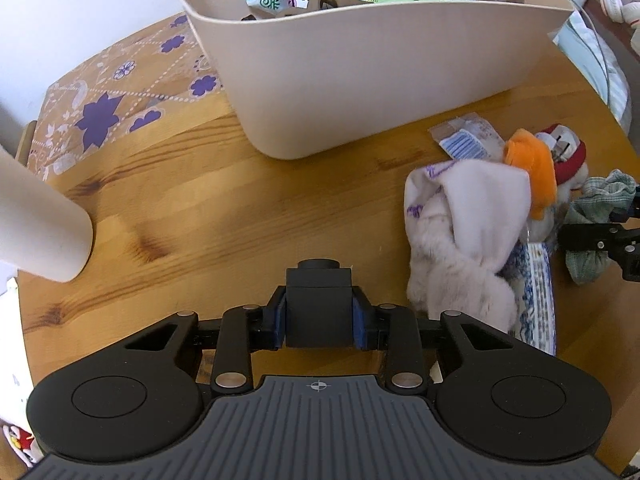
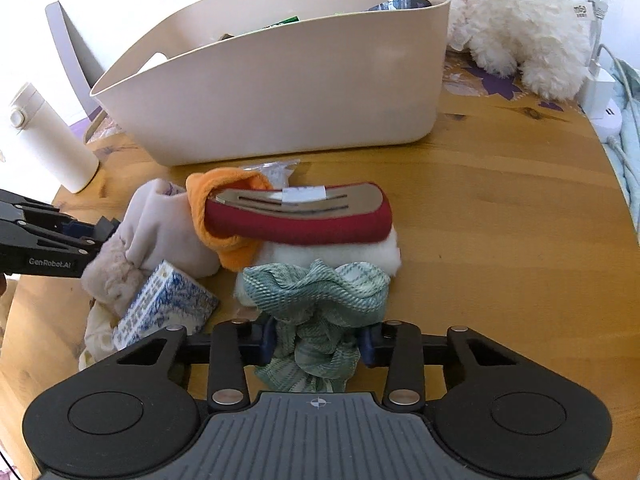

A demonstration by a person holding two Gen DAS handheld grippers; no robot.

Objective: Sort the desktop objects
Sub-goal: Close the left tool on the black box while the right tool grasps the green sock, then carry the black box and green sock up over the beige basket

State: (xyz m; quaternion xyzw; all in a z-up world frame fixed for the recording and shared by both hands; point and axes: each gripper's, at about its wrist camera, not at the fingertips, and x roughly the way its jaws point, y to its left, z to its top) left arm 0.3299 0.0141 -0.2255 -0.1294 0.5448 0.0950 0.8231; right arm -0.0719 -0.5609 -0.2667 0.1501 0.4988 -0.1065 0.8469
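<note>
Between tongs (image 1: 319, 312), black block (image 1: 319, 308).

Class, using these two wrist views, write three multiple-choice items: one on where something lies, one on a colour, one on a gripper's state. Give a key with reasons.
1. Where is the white cylindrical bottle?
A. inside the bin
B. standing on the round wooden table, beside the bin
C. on the fluffy toy

2. What colour is the padding under the curved metal plate?
A. red
B. blue
C. black

3. What is the left gripper doing?
A. open, with nothing in it
B. shut on a green cloth
C. shut on a small black block

Key: B, the bottle stands on the tabletop outside the large beige plastic bin. A, a red pad runs beneath the plate. C, the block sits clamped between the blue pads; the green checked cloth is in the right gripper.
</note>
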